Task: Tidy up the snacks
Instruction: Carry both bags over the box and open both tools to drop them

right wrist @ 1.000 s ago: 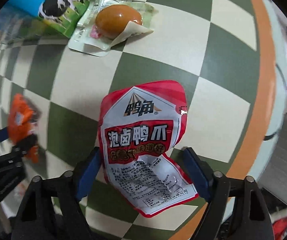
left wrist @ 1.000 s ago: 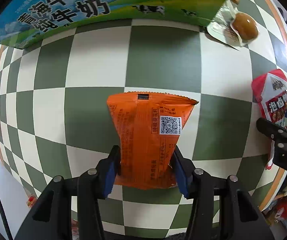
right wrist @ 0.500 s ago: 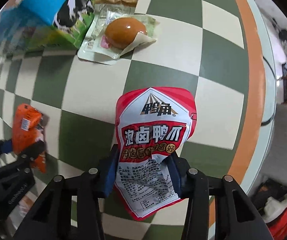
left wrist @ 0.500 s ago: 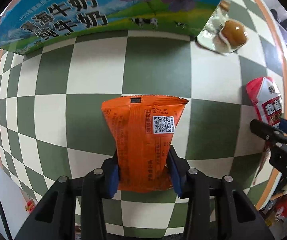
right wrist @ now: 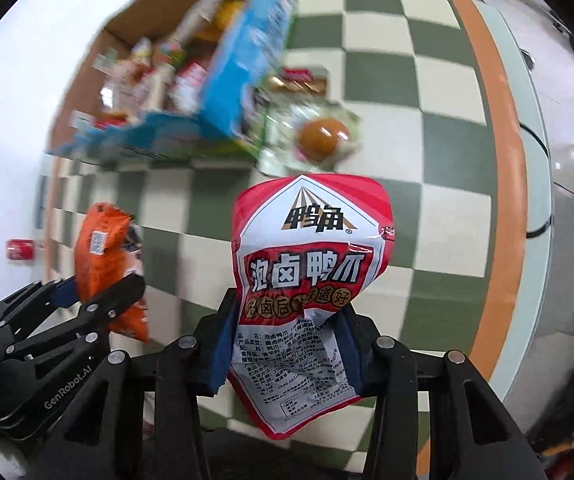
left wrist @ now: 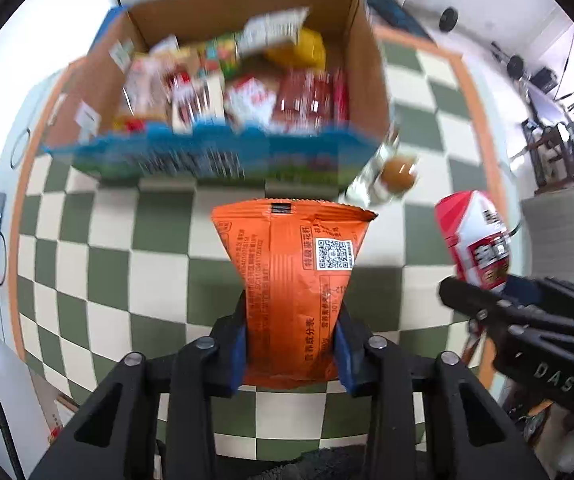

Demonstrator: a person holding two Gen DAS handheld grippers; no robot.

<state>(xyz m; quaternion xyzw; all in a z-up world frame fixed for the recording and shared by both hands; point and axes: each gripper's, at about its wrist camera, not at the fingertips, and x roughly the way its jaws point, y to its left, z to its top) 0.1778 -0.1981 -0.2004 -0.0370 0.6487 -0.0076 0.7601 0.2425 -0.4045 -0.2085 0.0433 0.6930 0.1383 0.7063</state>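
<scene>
1. Left tool (left wrist: 290, 344): its blue-padded jaws are clamped on the lower part of an orange snack packet (left wrist: 293, 276). The packet stands upright, clear of the surface, its barcode side toward the camera. The low grip leaves the upper body free, presumably so it can be dropped in top first.
2. Right tool (right wrist: 283, 344): jaws clamped on the crumpled lower half of a red-and-white duck-claw packet (right wrist: 311, 264), likewise held upright in the air. Seen from the left wrist, the two tools are side by side, near each other but apart.
3. Cardboard box (left wrist: 363, 64): open-topped, with a blue printed outer wall, and already full of mixed snack packets. Both tools face it, so it is judged the destination for both packets.
4. Sealed braised egg (right wrist: 323, 136): lying on the surface just beside the box's near corner, not yet gathered; a brown sachet (right wrist: 301, 80) lies next to it against the box wall.
5. Surface (left wrist: 159, 240): round, covered in a green-and-cream checked cloth with an orange border.
6. Room: a red can (right wrist: 19, 250) stands beyond the surface's edge; chairs and equipment stands appear at the far side, blurred.
</scene>
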